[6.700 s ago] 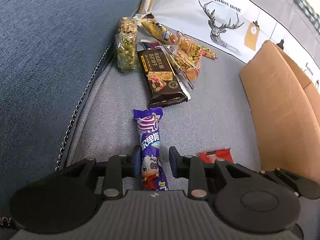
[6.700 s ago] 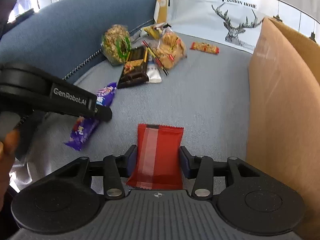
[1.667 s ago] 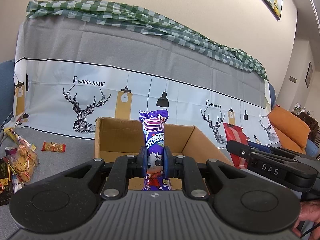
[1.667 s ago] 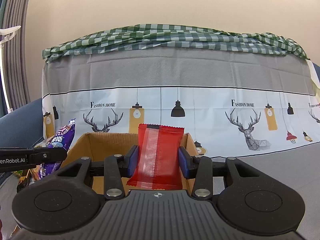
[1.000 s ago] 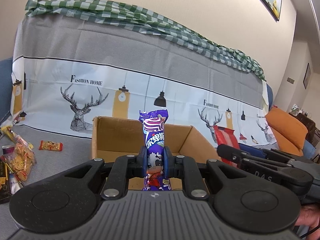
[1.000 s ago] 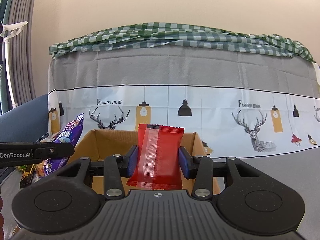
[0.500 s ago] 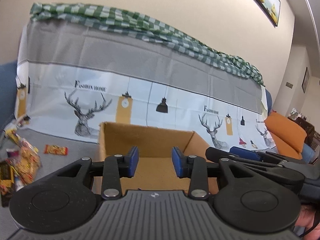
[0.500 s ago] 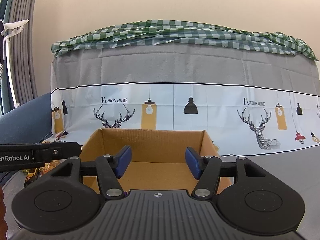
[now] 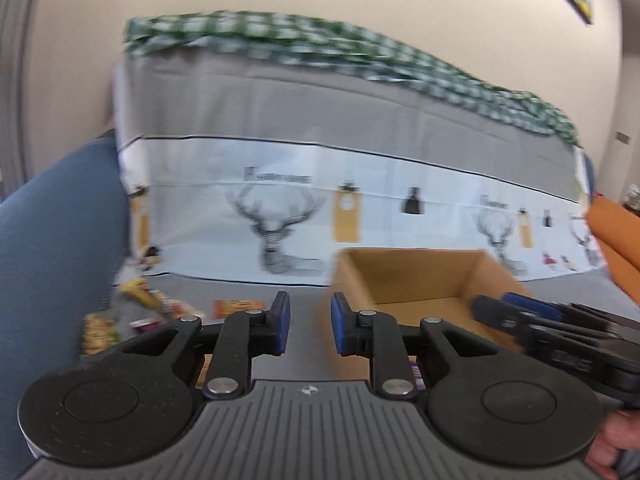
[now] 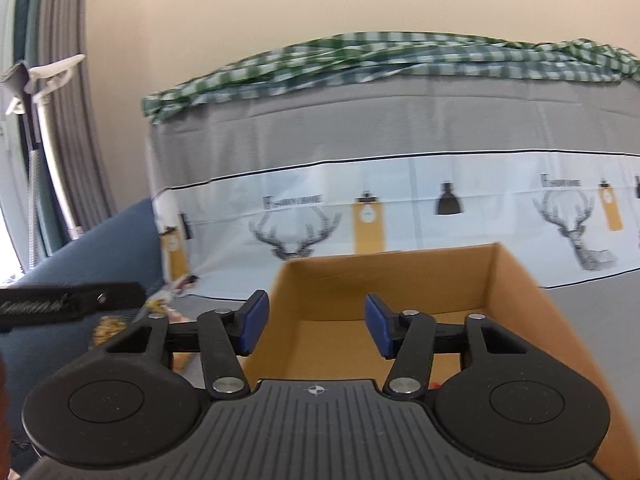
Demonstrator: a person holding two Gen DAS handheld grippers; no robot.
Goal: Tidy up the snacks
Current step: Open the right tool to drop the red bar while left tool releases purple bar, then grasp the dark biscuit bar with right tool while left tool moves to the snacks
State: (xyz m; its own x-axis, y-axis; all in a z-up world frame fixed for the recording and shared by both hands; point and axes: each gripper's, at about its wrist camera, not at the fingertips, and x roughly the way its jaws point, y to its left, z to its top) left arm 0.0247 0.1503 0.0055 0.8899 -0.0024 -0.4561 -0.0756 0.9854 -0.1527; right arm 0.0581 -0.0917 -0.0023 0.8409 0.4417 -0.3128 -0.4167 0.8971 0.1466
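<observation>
My left gripper [image 9: 307,324] is open and empty, just left of the open cardboard box [image 9: 420,276]. My right gripper [image 10: 316,324] is open and empty, above the box [image 10: 512,280]. A sliver of the red packet [image 10: 436,385] shows in the box behind the right jaw, and a bit of the purple packet [image 9: 417,374] shows behind the left gripper's right finger. Loose snacks [image 9: 160,300] lie on the grey seat at left, among them an orange bar [image 9: 238,307]. The right gripper [image 9: 560,332] shows at the right in the left wrist view.
The blue sofa arm [image 9: 60,248] rises at left. A grey and white deer-print cover [image 10: 400,208] drapes the backrest, with a green checked cloth [image 10: 360,64] on top. An orange cushion [image 9: 618,236] sits far right. The left wrist view is motion-blurred.
Both grippers have let go of their packets, purple and red, which dropped into the box. Since then the left gripper has swung left, away from the box toward the loose snacks.
</observation>
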